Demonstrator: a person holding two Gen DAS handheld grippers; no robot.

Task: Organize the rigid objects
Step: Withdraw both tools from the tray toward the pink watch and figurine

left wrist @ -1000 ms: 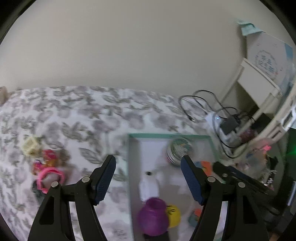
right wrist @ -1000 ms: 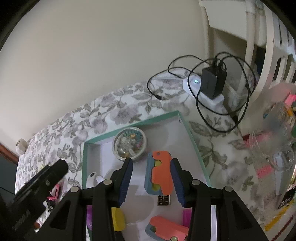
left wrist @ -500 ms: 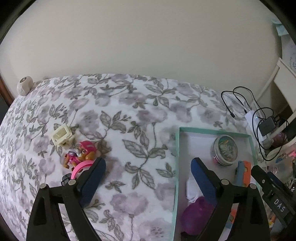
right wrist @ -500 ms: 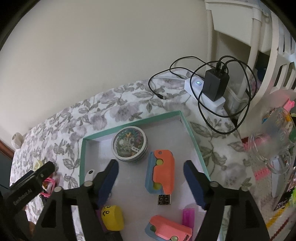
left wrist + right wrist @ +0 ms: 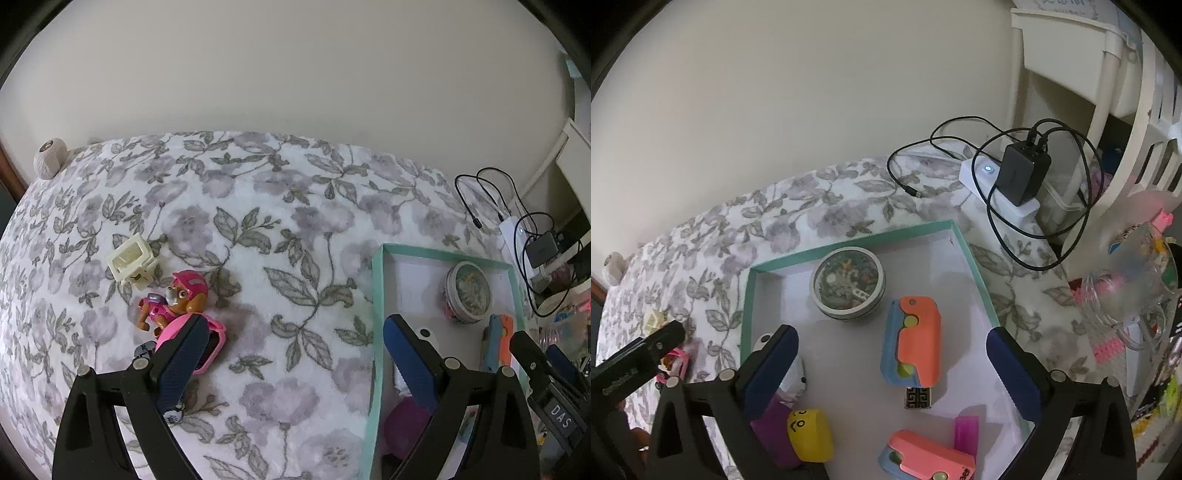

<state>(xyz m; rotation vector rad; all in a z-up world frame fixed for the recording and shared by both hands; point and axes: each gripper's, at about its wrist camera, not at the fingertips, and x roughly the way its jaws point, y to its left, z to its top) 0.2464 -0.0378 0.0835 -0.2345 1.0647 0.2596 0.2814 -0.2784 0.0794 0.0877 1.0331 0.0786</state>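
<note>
On the flowered blanket point(image 5: 280, 206) we see two groups of things: a teal-rimmed box point(image 5: 849, 236) at the right side of the bed and a small cluster of toys still lying loose to its left. Our right gripper point(image 5: 892, 347) hangs over the box with its jaws spread wide (they have just been opening), and the orange and blue toy point(image 5: 916, 343) lies flat on the box floor between them, touched by neither pad. Beyond it, toward the far wall of the box, sits a round tin point(image 5: 847, 282) with a clear lid. Nearer to us in the box lie a small patterned black square point(image 5: 918, 398) just below the orange and blue toy, a pink block point(image 5: 966, 432), a second orange and blue toy point(image 5: 931, 459), a yellow capsule with a drawn face point(image 5: 809, 435) and a purple piece point(image 5: 774, 432) partly hidden by the left finger.

Our left gripper point(image 5: 291, 350) is also spread wide, with only blanket between its fingers; it too has just been opening. Its left finger point(image 5: 181, 365) covers part of a pink watch point(image 5: 212, 339). Touching the watch on its far side lies a pup figure in a pink helmet point(image 5: 177, 299), and just beyond that a cream plastic cube point(image 5: 131, 262) tipped on its side. Past the far right corner of the box a white power strip point(image 5: 997, 192) carries a black charger point(image 5: 1025, 173) with looped cables
</note>
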